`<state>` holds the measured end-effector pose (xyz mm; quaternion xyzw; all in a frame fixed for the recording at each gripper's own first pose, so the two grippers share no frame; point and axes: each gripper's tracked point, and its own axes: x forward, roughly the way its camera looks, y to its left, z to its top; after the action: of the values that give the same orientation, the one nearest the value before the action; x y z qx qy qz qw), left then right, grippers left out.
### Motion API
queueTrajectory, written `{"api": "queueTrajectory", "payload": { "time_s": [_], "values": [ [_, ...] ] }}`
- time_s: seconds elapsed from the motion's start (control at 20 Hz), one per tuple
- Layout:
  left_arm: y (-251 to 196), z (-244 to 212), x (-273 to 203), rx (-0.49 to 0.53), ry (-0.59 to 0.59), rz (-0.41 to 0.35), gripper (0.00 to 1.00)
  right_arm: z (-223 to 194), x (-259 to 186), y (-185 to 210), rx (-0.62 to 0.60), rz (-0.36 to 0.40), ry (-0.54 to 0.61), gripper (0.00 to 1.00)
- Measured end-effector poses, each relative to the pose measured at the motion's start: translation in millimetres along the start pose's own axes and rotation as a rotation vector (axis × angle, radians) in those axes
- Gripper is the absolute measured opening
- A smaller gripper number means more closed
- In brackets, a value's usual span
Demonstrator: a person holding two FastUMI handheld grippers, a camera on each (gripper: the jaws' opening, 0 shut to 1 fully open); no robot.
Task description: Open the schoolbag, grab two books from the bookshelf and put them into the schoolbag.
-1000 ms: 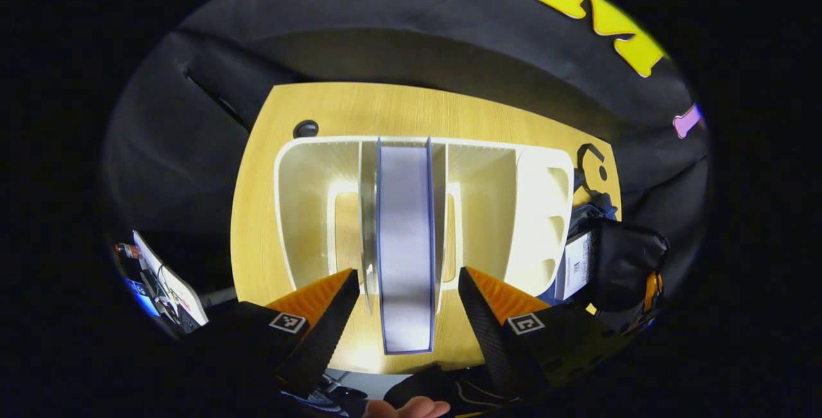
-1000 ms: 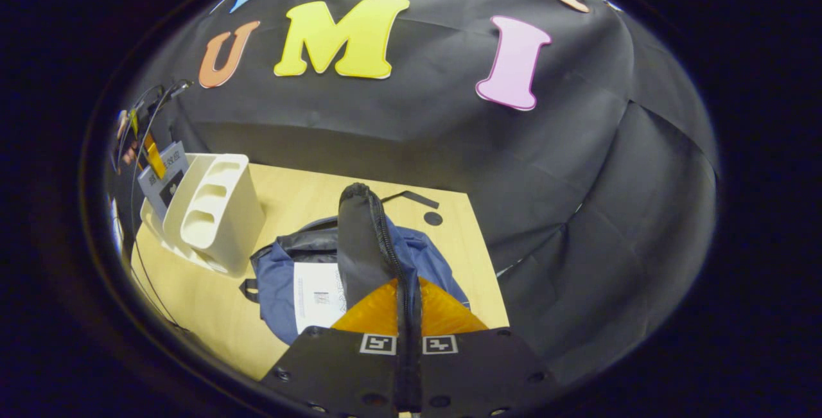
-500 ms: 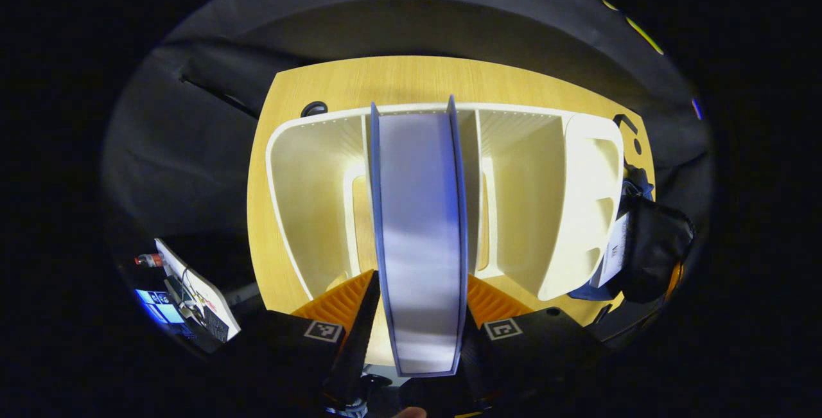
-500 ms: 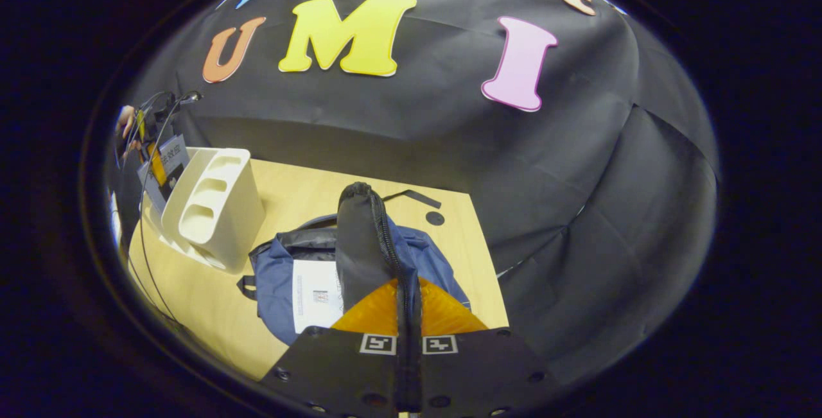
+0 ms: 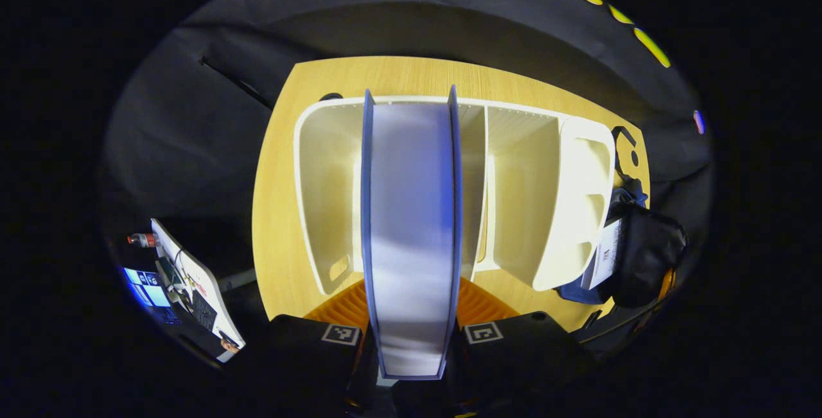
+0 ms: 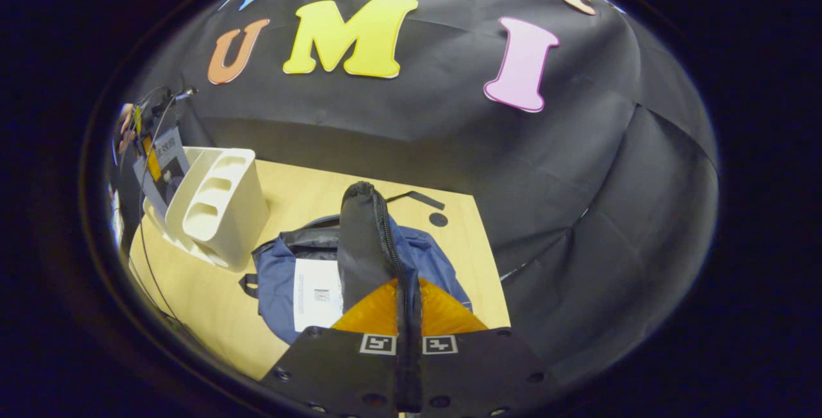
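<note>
In the left gripper view, the left gripper (image 5: 411, 341) had its fingers clenched on the book (image 5: 411, 225), which stood upright in the white bookshelf (image 5: 571, 212) at 12 o'clock. The book looked stiff and fairly heavy; a hold across both covers near the edge seemed soundest.

In the right gripper view, the right gripper (image 6: 409, 315) pinched the black flap (image 6: 359, 244) of the soft, limp schoolbag (image 6: 276, 277) on the table (image 6: 212, 302); the bookshelf sat at 9 o'clock.
</note>
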<state>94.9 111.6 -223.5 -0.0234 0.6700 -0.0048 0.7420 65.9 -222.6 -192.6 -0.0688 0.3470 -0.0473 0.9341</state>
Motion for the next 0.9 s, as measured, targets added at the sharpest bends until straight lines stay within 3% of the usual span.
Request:
{"api": "queueTrajectory", "payload": {
  "time_s": [0.25,0.55,0.9],
  "values": [
    [8,-44,-81,0.021,-0.1,-0.045,0.44,-5,0,-2,0.017,0.019,-0.005,0.0],
    [-1,-75,-159,-0.058,-0.242,-0.134,0.44,-5,-9,-2,0.022,0.035,-0.017,0.0],
    [-73,-88,-162,-0.207,-0.259,-0.456,0.42,-6,-16,-2,0.015,0.036,-0.018,0.0]
  ]
}}
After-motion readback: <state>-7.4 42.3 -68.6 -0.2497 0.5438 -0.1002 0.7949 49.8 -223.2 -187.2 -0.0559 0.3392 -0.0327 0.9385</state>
